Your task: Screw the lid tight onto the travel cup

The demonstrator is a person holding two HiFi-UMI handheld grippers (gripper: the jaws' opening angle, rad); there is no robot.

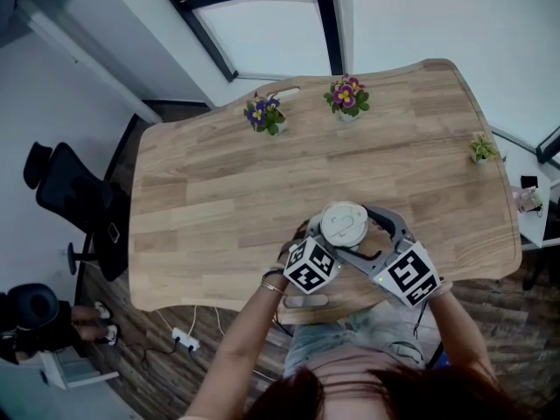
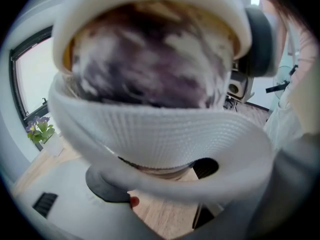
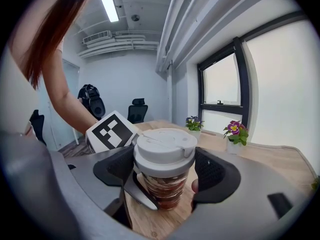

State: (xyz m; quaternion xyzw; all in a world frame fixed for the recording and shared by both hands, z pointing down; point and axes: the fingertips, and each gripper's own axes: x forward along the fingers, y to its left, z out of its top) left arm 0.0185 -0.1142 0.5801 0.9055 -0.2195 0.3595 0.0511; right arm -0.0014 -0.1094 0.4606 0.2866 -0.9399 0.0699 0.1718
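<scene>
Cup [image 3: 162,186] upright near counter's [image 1: 227,191] near edge, right of middle, white lid [image 3: 165,144] on top. Right gripper [image 3: 165,168]: jaws clamped on lid, dark pads against its rim on both sides. Left gripper [image 1: 322,254]: jaws closed round cup body below lid; cup fills left gripper view, blurred. Cannot tell whether cup base touches counter. Along far edge: purple flower pot [image 1: 264,114], pink flower pot [image 1: 347,96]. Small green plant [image 1: 482,149] near right edge. Black chair [image 1: 74,195] beyond left edge.
</scene>
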